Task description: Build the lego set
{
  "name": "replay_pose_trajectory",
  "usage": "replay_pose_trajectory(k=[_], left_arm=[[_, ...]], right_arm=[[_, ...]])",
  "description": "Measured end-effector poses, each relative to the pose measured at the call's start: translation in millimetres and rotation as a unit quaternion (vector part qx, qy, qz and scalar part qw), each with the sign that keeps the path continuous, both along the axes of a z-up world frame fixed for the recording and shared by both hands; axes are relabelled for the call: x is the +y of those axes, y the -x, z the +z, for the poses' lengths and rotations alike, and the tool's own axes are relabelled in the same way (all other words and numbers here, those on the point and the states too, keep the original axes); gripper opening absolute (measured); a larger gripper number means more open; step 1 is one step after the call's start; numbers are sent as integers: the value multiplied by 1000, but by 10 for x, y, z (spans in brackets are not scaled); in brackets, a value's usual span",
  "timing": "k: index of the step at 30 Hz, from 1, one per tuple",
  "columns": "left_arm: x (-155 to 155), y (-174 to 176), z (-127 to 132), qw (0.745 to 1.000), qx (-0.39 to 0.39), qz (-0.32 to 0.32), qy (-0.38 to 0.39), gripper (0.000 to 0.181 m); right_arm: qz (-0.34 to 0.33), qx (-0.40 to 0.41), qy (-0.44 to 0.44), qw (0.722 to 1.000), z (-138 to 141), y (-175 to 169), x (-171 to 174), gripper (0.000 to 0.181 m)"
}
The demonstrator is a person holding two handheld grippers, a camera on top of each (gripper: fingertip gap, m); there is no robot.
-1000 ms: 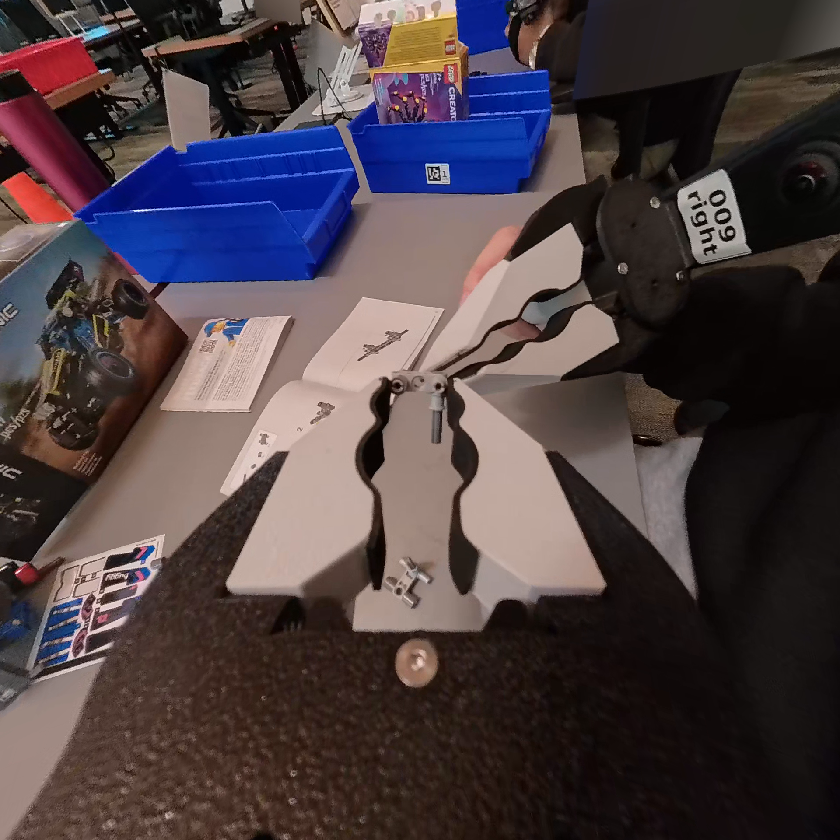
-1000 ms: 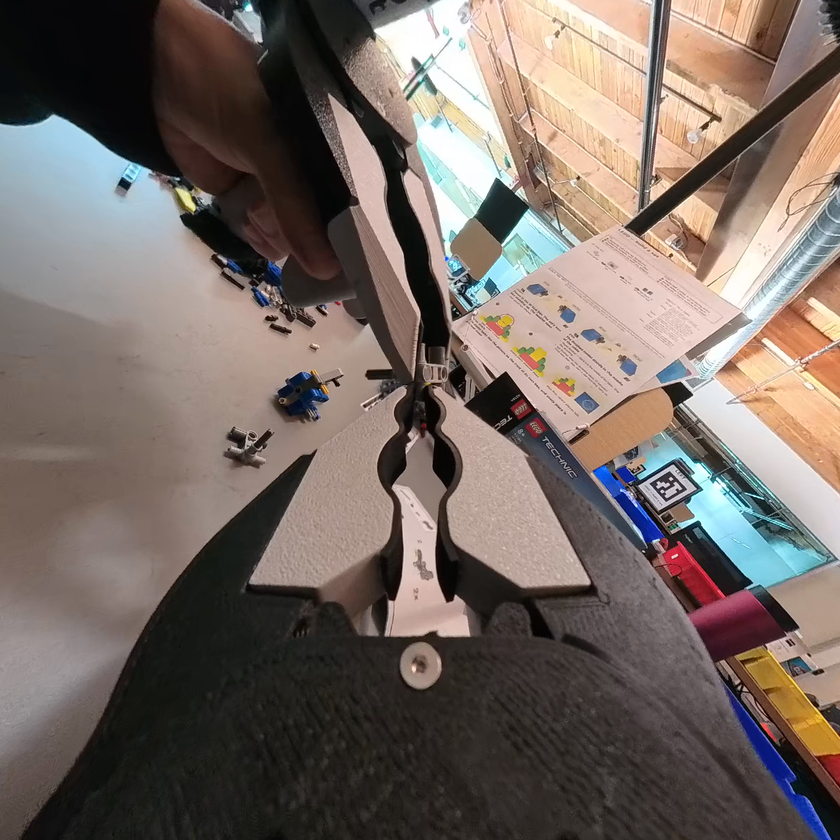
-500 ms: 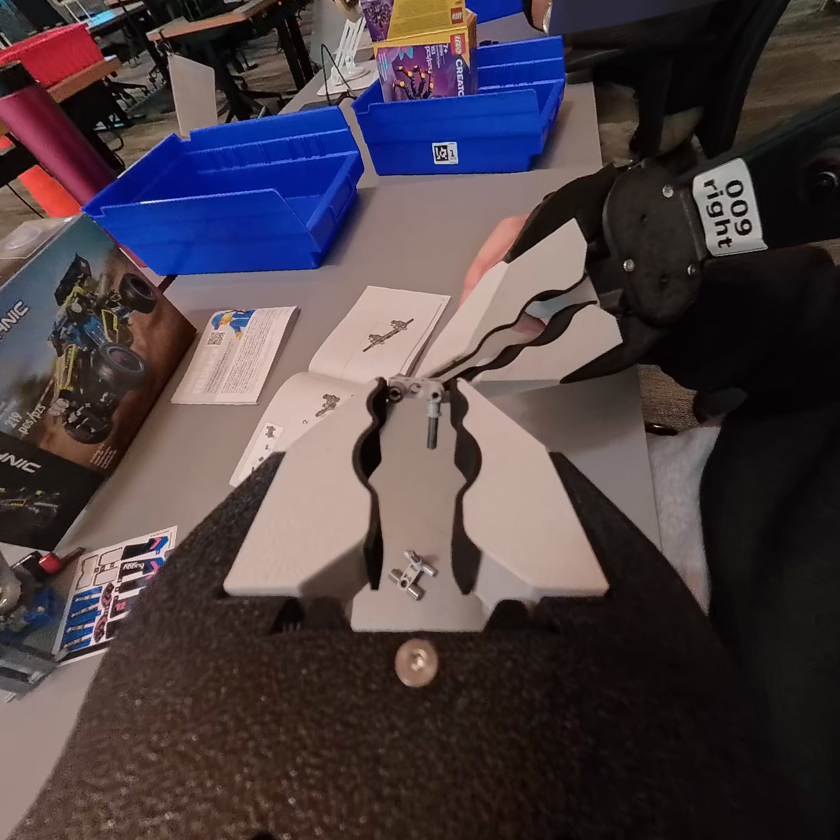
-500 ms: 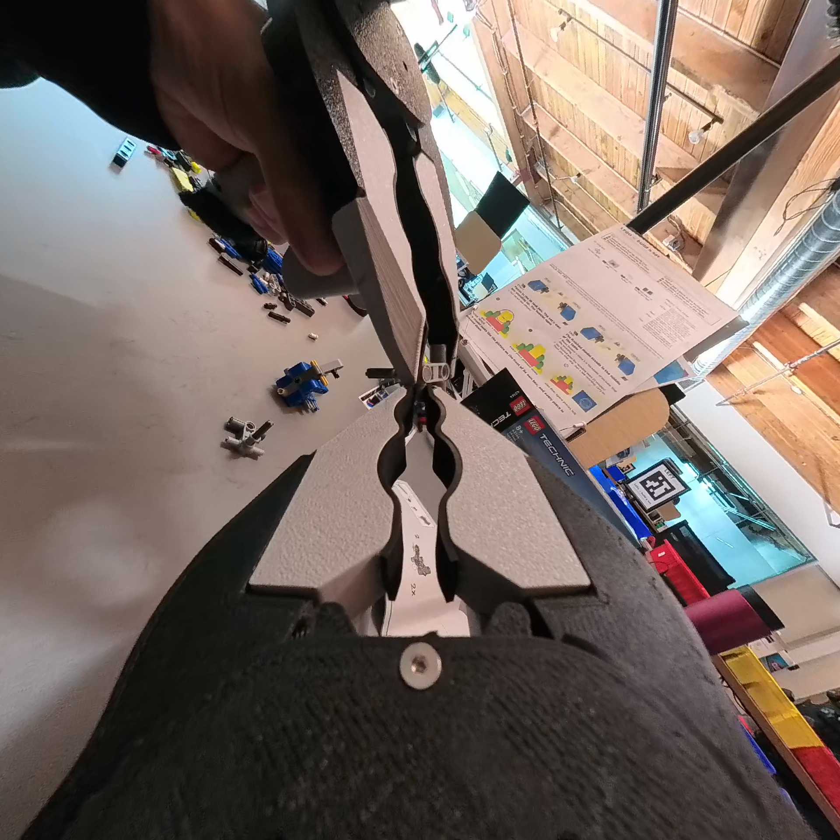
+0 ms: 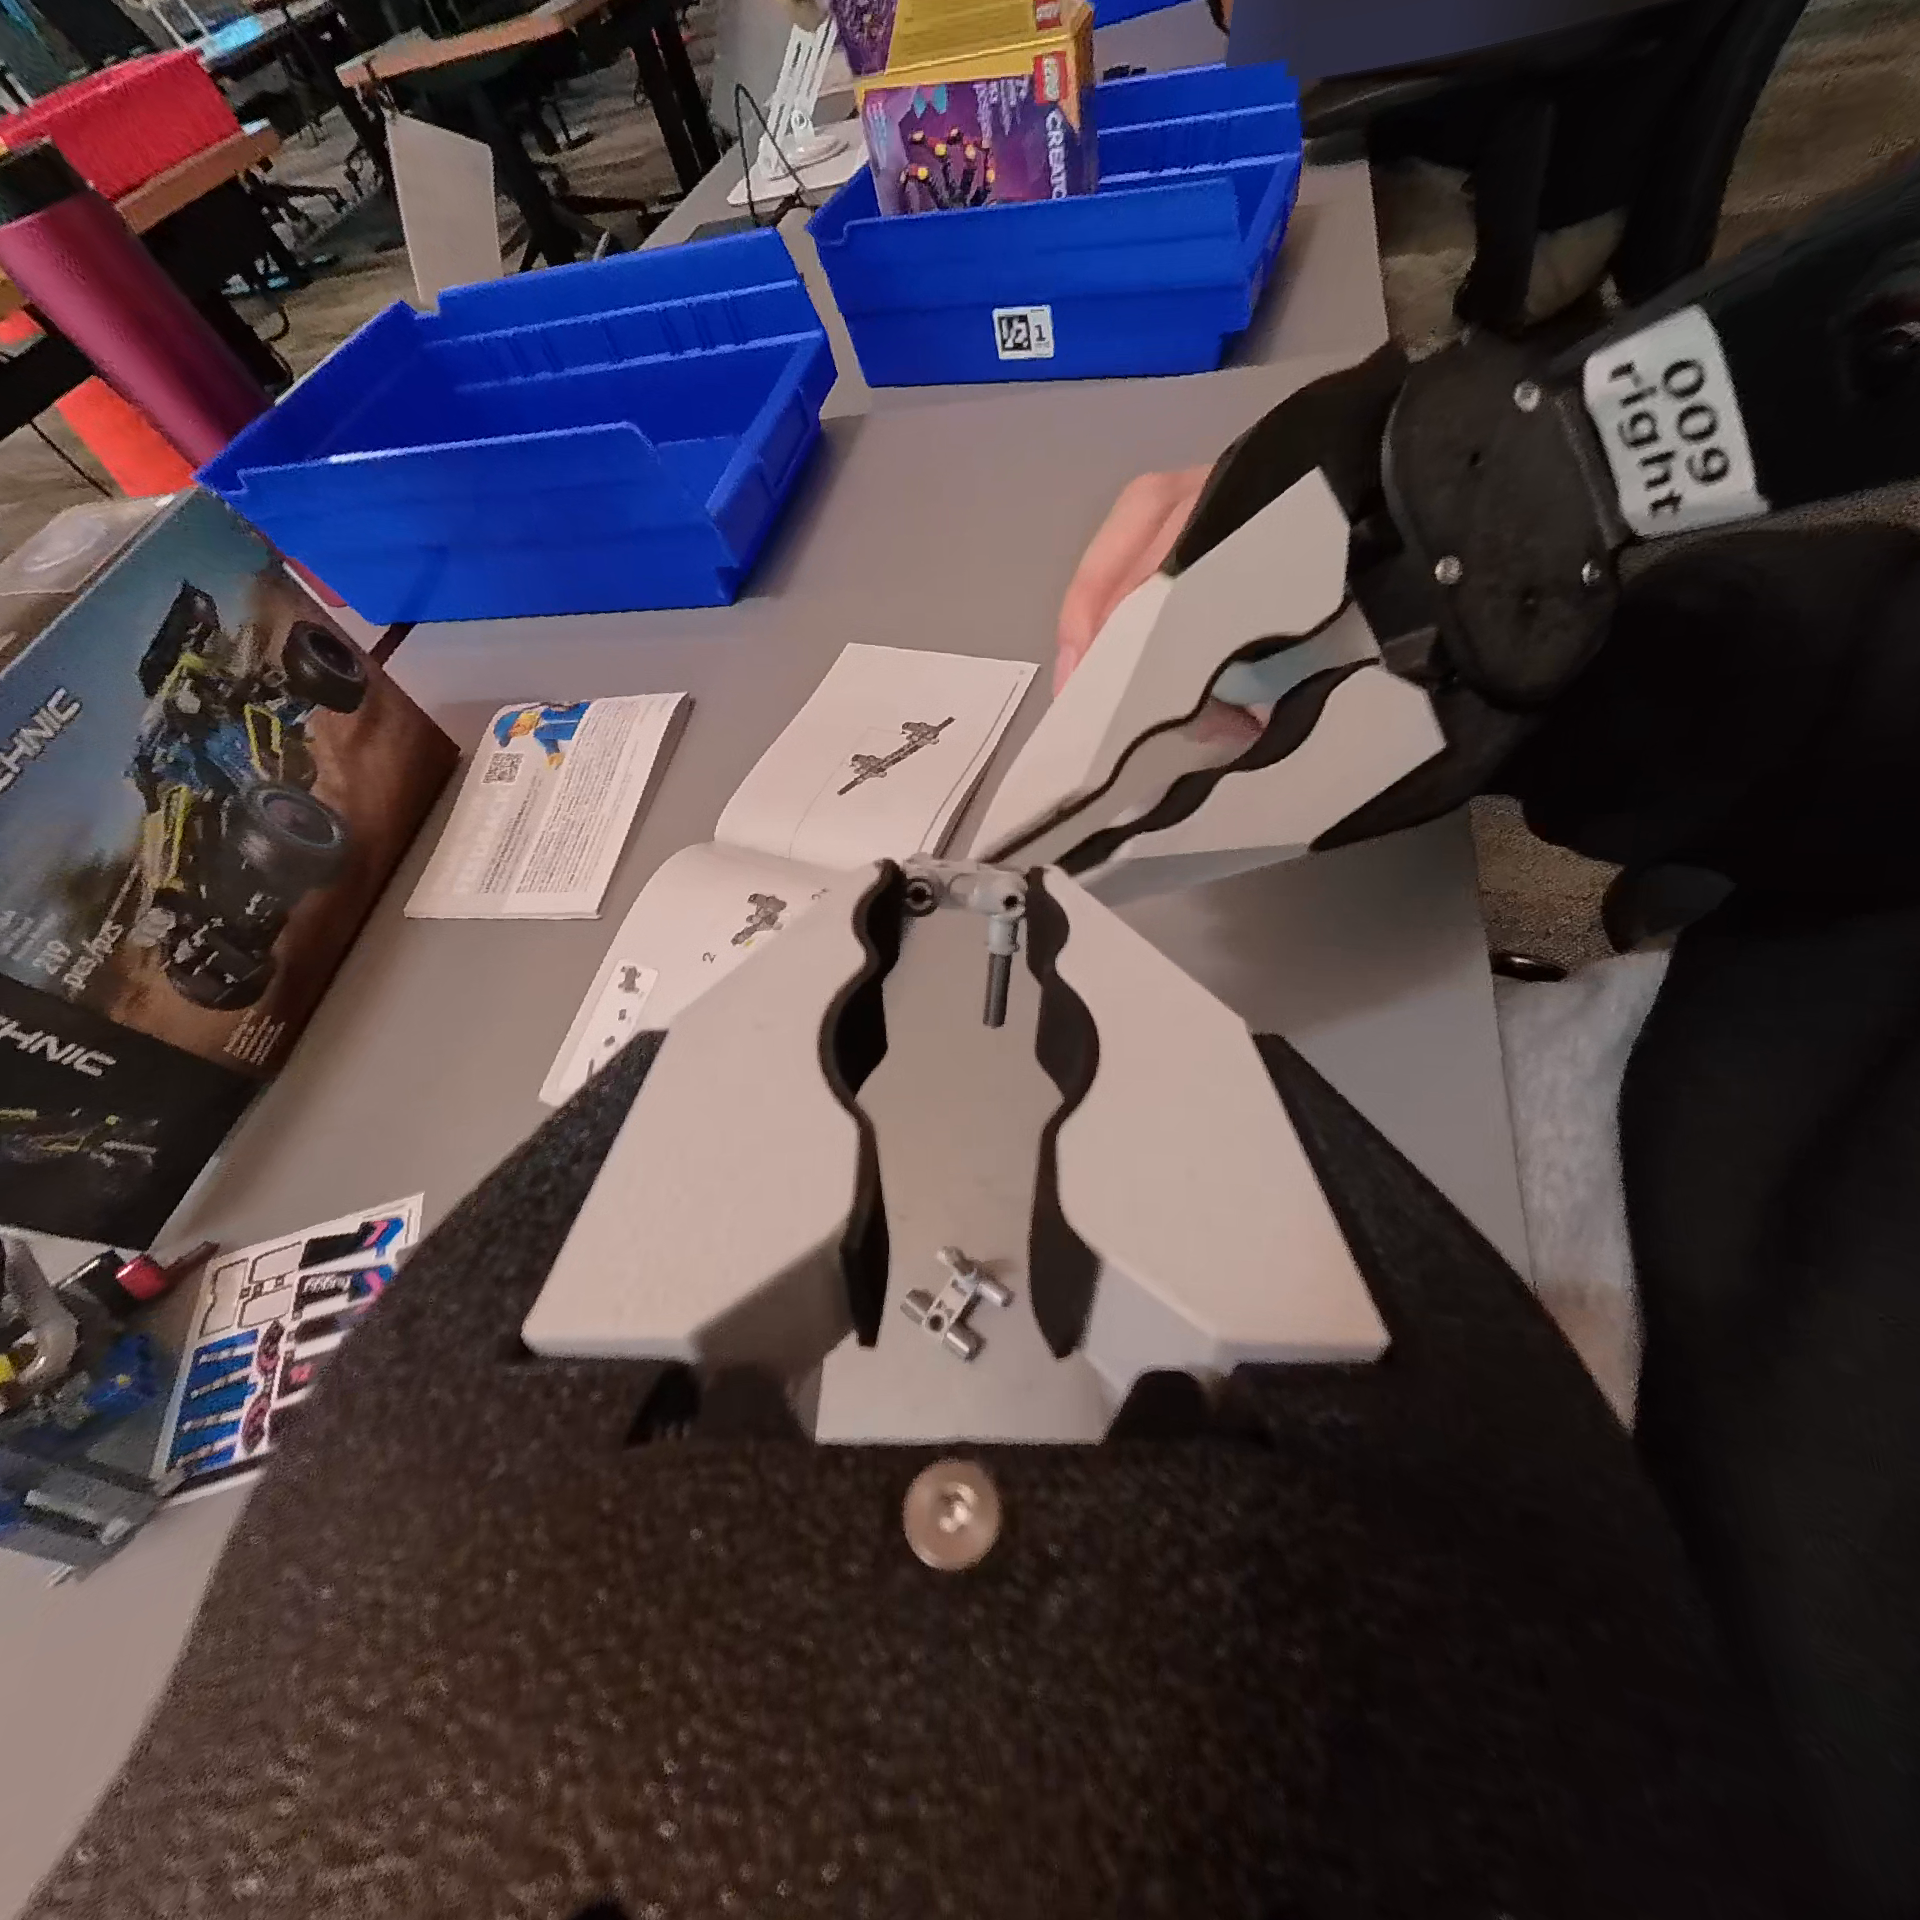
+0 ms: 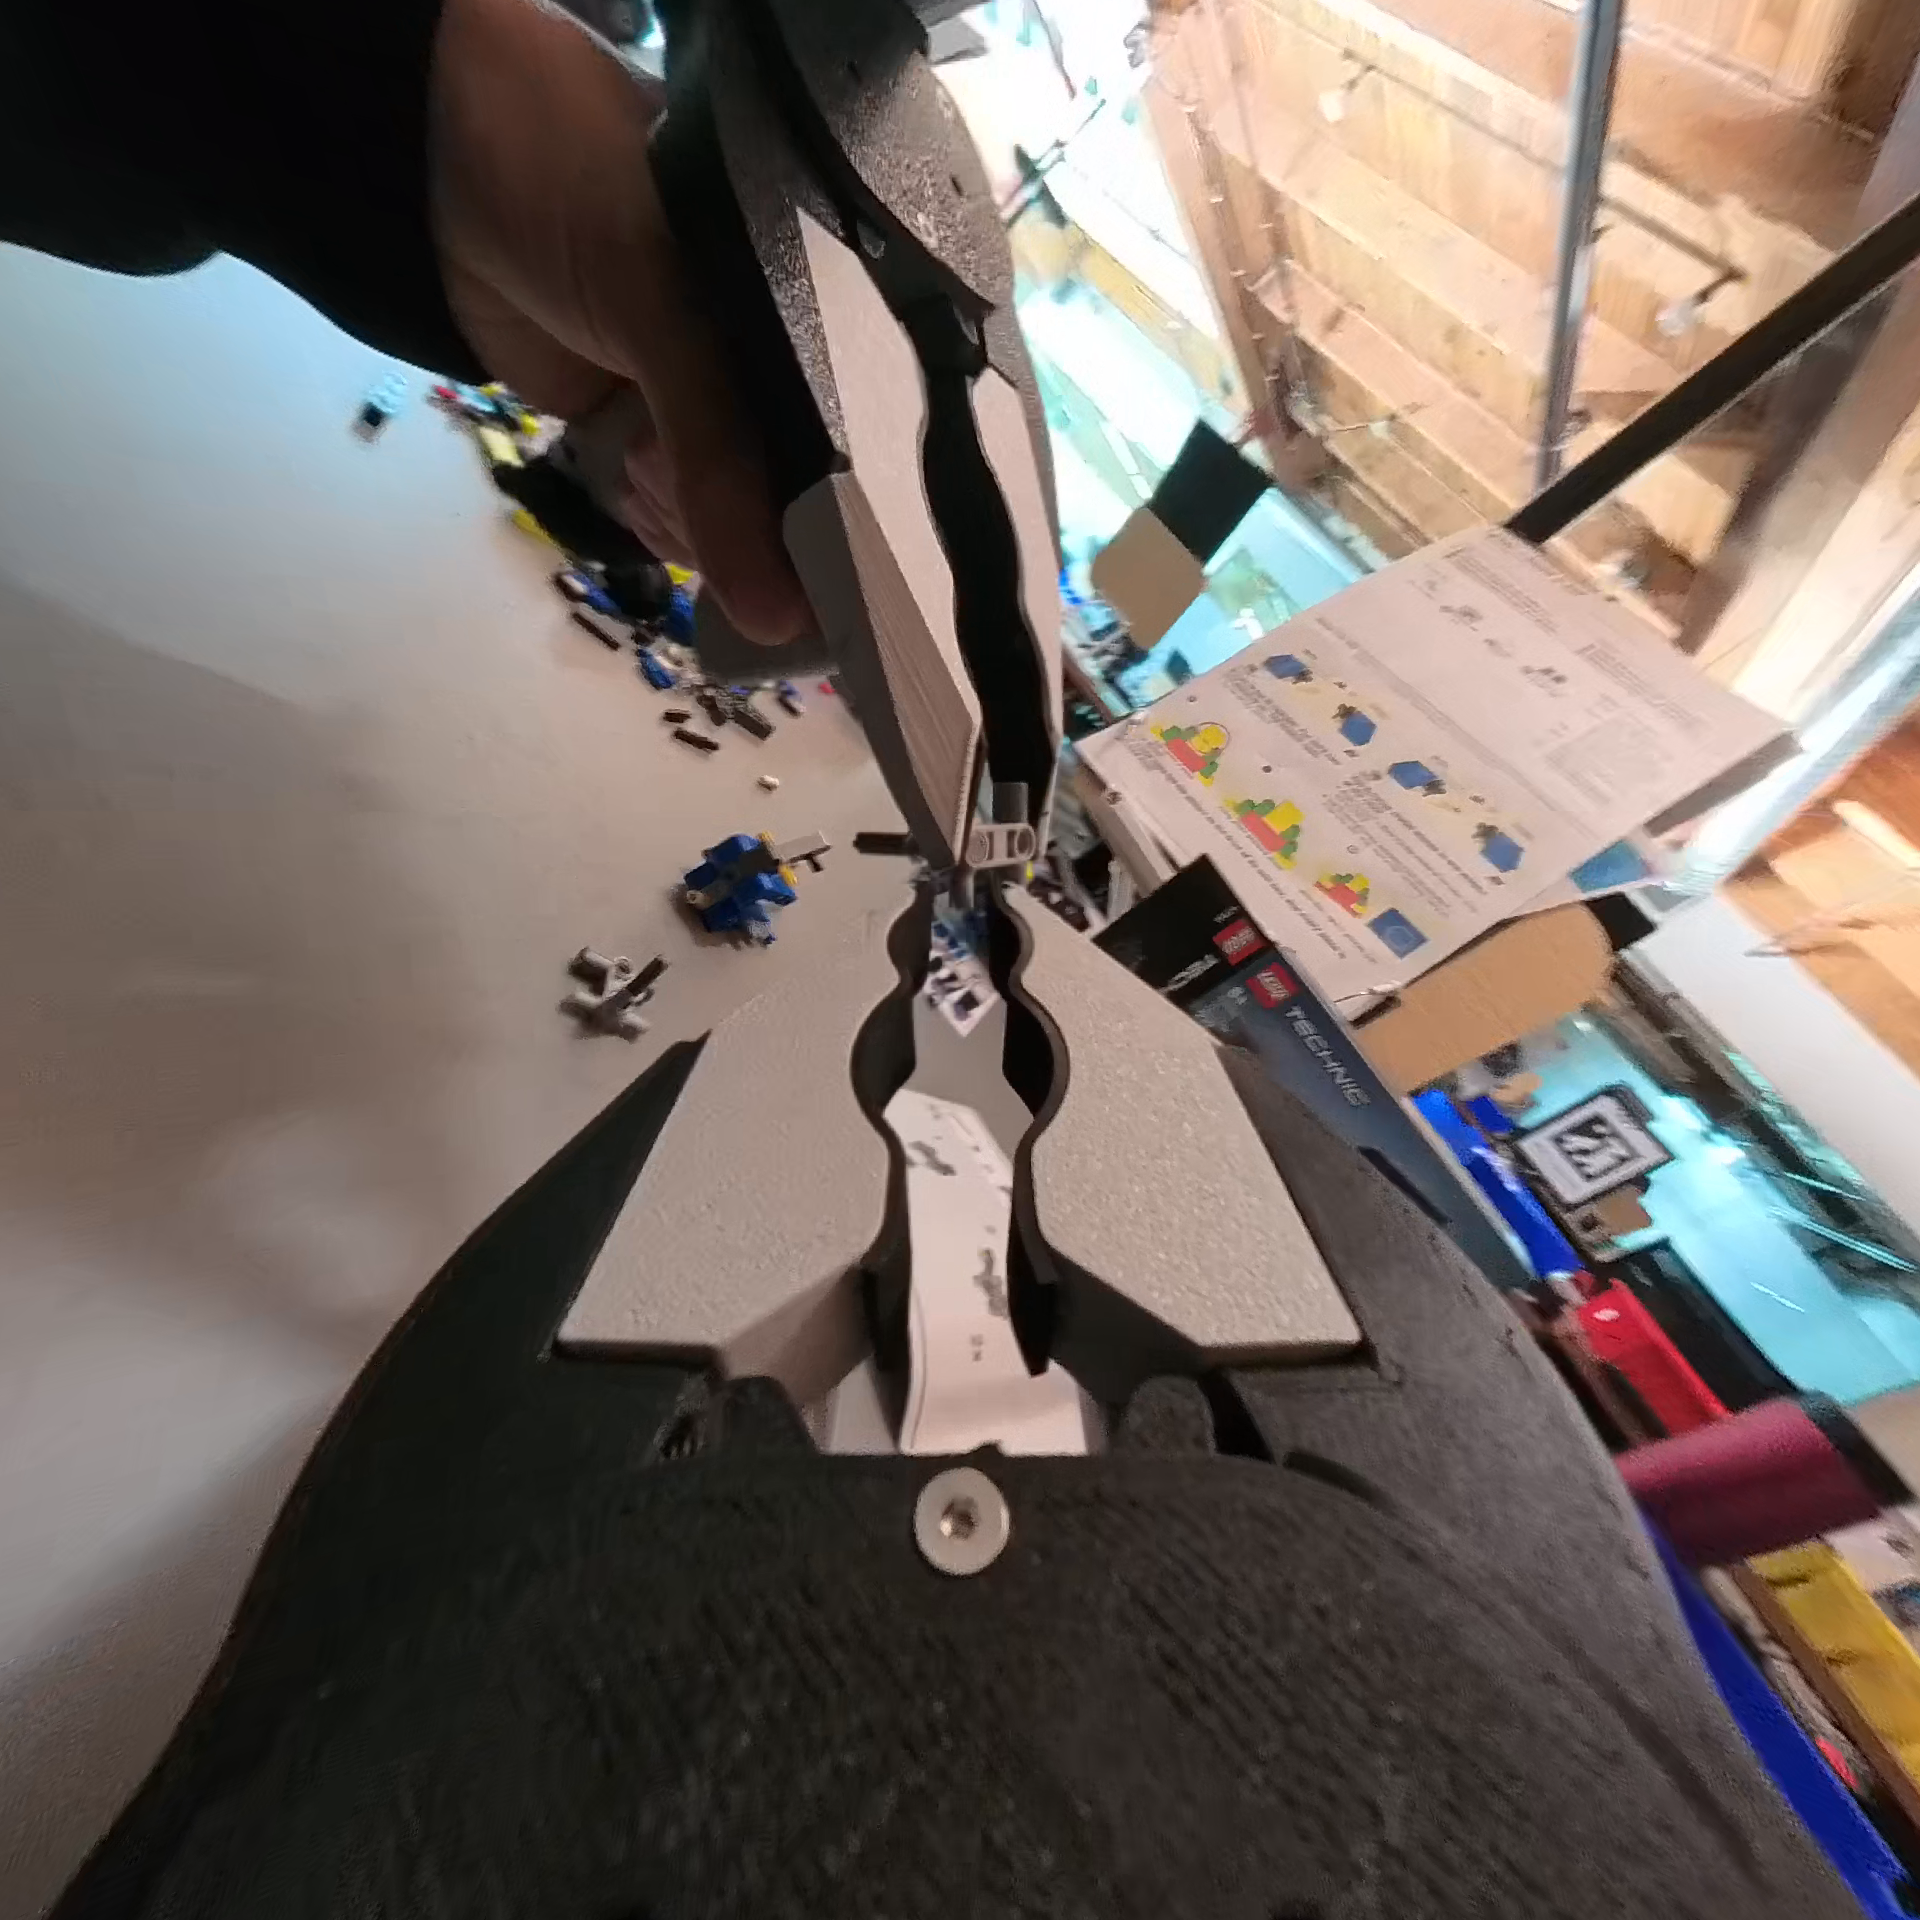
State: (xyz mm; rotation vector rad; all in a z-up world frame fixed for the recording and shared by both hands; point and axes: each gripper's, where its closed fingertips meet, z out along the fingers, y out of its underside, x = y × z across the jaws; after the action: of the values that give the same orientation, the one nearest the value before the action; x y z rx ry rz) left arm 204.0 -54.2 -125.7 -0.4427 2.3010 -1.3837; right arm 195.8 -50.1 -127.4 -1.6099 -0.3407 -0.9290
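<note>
My left gripper (image 5: pixel 966 896) is shut on a light grey connector (image 5: pixel 982 894) held above the table; a dark grey axle (image 5: pixel 995 982) hangs down from it. My right gripper (image 6: pixel 961 891) comes in from the right, tip to tip with the left one (image 6: pixel 992 831), its jaws nearly closed on a small dark piece that is mostly hidden. Its tips (image 5: pixel 1003 854) touch the connector (image 6: pixel 1000 842). A small grey assembly (image 5: pixel 956 1314) lies on the table below. A blue sub-assembly (image 6: pixel 738 888) lies farther left.
An open instruction booklet (image 5: pixel 883 748), a leaflet (image 5: pixel 551 810), a sticker sheet (image 5: pixel 281 1340) and the set's box (image 5: pixel 156 810) lie to the left. Two blue bins (image 5: pixel 540 447) (image 5: pixel 1049 260) stand behind. Loose pieces (image 6: pixel 644 644) are scattered. The table edge (image 5: pixel 1475 1039) is at the right. The tips of both grippers are at nearly the same place. Both grippers' tips are roughly 15 cm from the blue sub-assembly (image 6: pixel 738 888).
Both grippers stay tip to tip and have shifted slightly together. The connector and its axle have tilted a little in the left gripper. The right wrist view is now motion-blurred.
</note>
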Motion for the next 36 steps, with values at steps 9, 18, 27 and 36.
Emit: replay_pose_trajectory(k=[9, 18, 27, 36], left_arm=[[-54, 214, -489, 986, 107, -77, -100, 21], [-114, 197, -971, 951, 195, -113, -210, 21], [-108, 150, -1087, 940, 204, -114, -250, 21], [-130, 152, -1181, 931, 214, -127, -267, 21]], right_arm=[[59, 290, 219, 930, -949, 66, -336, 30], [55, 326, 258, 908, -1229, 59, -190, 21], [60, 358, 264, 893, -1254, 66, -208, 7], [63, 370, 266, 888, -1257, 68, -207, 7]])
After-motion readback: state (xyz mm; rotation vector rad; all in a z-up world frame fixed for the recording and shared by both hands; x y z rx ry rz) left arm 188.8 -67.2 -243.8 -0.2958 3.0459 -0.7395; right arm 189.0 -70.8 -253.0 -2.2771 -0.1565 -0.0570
